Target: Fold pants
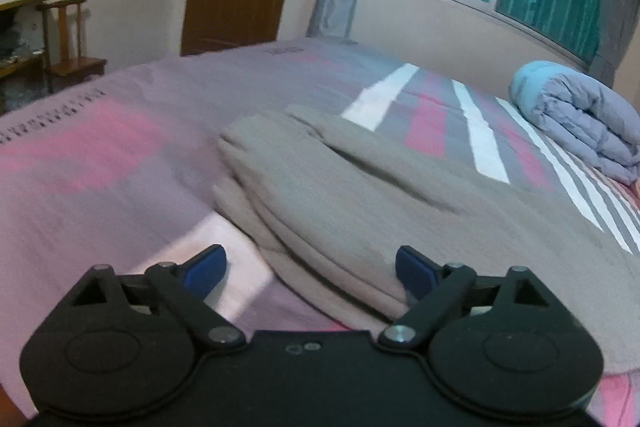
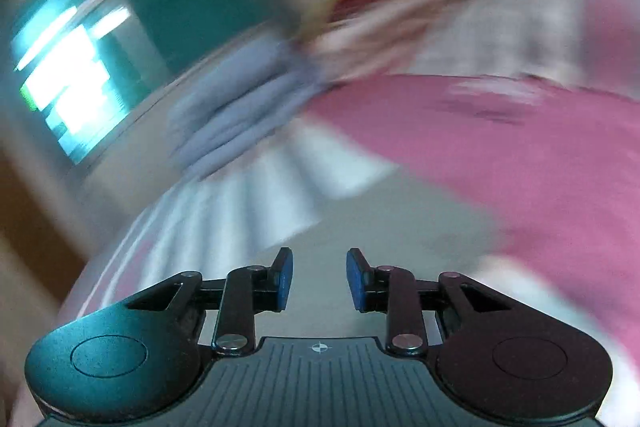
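Item: pants (image 1: 360, 195), folded, on the bed (image 1: 100, 155), long axis running away up-left from our left gripper (image 1: 310, 273); fingers wide apart, empty, straddling the near edge. Right gripper (image 2: 319, 281): fingers slightly parted, empty.

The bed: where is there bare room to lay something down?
Bare sheet lies left of the grey pants, toward the wooden chair. The right is crowded: the pants, then the rolled blue quilt under the window.

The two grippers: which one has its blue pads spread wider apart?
The left gripper: its jaws stand wide open above the edge of the pants. The right gripper shows only a narrow gap.
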A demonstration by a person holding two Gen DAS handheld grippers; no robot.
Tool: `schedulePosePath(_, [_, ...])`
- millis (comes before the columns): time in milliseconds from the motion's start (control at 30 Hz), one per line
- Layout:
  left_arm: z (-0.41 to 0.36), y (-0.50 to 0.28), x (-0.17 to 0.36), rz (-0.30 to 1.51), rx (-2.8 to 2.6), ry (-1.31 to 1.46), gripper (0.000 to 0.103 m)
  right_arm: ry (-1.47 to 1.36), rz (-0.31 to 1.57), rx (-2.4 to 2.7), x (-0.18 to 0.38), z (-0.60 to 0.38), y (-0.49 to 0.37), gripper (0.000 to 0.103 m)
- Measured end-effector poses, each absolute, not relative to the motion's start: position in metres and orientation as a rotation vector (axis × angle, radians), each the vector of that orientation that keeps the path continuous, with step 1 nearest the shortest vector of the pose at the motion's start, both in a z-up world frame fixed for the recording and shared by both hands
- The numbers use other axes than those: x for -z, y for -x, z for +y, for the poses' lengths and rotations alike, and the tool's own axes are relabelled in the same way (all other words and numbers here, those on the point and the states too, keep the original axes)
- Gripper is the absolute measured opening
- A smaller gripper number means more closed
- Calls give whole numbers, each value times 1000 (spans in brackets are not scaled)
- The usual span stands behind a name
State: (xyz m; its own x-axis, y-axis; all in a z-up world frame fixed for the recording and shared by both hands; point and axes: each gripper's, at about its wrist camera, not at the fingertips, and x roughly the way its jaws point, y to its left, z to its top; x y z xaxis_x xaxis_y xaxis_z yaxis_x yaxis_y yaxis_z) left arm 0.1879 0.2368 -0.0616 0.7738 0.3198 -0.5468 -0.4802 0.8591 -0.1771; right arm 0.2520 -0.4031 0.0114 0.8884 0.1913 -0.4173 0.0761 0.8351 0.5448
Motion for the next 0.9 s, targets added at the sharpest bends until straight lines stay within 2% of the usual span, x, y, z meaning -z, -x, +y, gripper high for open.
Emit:
schedulePosePath(300, [269, -190, 47, 515, -514, 350, 84, -347, 517, -546, -57, -212, -309, 32])
schedulePosePath(367, [277, -193, 46, 513, -528, 360, 84, -300, 527, -617, -58, -173, -318, 39])
schedulePosePath(433, [285, -194, 47, 510, -531, 375, 84, -254, 525, -665, -55, -141, -322, 62])
schedulePosePath(467, [288, -196, 47, 508, -534, 378, 83, -231, 517, -693, -54, -124, -326, 63])
schedulePosePath(567, [297, -204, 48, 513, -531, 389, 74, -169, 523, -757, -43, -79, -345, 63])
schedulePosePath(733, [305, -214, 56, 521, -516, 424, 68, -100, 560, -813, -22, -23, -390, 62])
schedulePosePath(833, [307, -216, 60, 505, -502, 451, 55, -60, 591, -843, -7, 1, -416, 62])
schedulePosePath(900, [305, -218, 63, 505, -488, 468, 42, -36, 619, -866, 2, 13, -433, 62])
